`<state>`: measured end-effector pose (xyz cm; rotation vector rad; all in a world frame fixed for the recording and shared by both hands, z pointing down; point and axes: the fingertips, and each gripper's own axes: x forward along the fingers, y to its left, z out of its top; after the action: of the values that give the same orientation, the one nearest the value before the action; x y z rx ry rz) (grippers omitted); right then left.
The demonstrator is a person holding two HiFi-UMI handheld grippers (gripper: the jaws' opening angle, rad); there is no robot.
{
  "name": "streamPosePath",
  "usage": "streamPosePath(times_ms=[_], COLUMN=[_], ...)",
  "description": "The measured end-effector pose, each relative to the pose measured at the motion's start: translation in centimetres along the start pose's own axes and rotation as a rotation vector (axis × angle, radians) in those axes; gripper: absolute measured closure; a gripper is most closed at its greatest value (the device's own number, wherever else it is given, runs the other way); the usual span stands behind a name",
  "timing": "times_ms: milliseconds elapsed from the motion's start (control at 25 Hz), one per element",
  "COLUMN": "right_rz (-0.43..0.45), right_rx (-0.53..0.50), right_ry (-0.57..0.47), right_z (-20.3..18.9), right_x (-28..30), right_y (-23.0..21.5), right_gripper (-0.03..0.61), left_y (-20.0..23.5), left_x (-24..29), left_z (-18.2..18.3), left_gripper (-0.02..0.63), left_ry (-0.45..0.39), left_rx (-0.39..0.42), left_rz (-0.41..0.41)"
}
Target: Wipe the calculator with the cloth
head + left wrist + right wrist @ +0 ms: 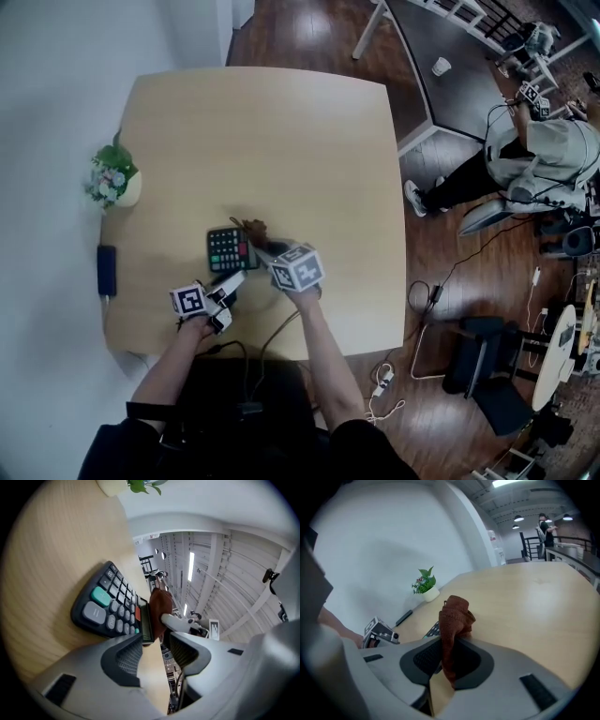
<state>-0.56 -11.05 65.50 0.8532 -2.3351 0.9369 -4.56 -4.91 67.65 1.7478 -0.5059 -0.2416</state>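
Black calculator [228,248], grey keys with a large teal one and a red one among them, display strip along 1 end, flat on the pale wood table [281,141] near its front edge. Right gripper [449,654] clamped on a crumpled rust-brown cloth [453,620] by the calculator's display end. Left gripper [154,641] spread, nothing between its 2 jaws, tips just at the calculator's edge.

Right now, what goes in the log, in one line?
right tool: shut on brown cloth | left tool: open, by calculator
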Motion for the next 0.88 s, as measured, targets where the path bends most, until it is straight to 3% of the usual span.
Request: streamPosePath(times_ms=[120,280,360,440,560,640,760,880], right_rz=[0.036,0.109,0.058,-0.032,-0.11,-0.067,0.062,0.107], right_rx=[0.1,0.18,0.167,0.088,-0.044,-0.107,-0.19,-0.124], right_ry=[-0.012,0.086,0.059,0.004,-0.036,0.011,0.184,0.241], right_z=[-4.3,-10.0,-8.6,-4.4,2.9,5.7,4.8,2.4], right_x=[-1.5,-2.7,-3.6,-4.0,-2.1,1.1,5.3,5.2], right_y=[3.2,6.2,4.2,0.6,-4.4,-5.8,-5.3,-4.7], right_gripper=[0.512,0.514,0.514,0.513,0.512,0.512,0.512,0.518], left_y=[0.0,0.2,1.1,1.2,1.5,2.3,3.0,3.5], left_x=[-0.2,-0.4,-1.3,-2.1,-3.5,-4.5,-5.1,-5.6], left_z=[-0.1,0.1,-0.8,-1.6,-1.1,-0.2,1.2,2.2], left_gripper=[0.431,0.432,0.429,0.403,0.396,0.396,0.394,0.394], left_ry=[-0.01,-0.037,-0.028,-0.057,-0.216,-0.32,-0.399,-0.403], left_rx=[-0.023,-0.041,-0.096,-0.168,-0.264,-0.324,-0.358,-0.351], left_rz=[0.003,0.008,0.068,0.079,0.075,0.103,0.121,0.122])
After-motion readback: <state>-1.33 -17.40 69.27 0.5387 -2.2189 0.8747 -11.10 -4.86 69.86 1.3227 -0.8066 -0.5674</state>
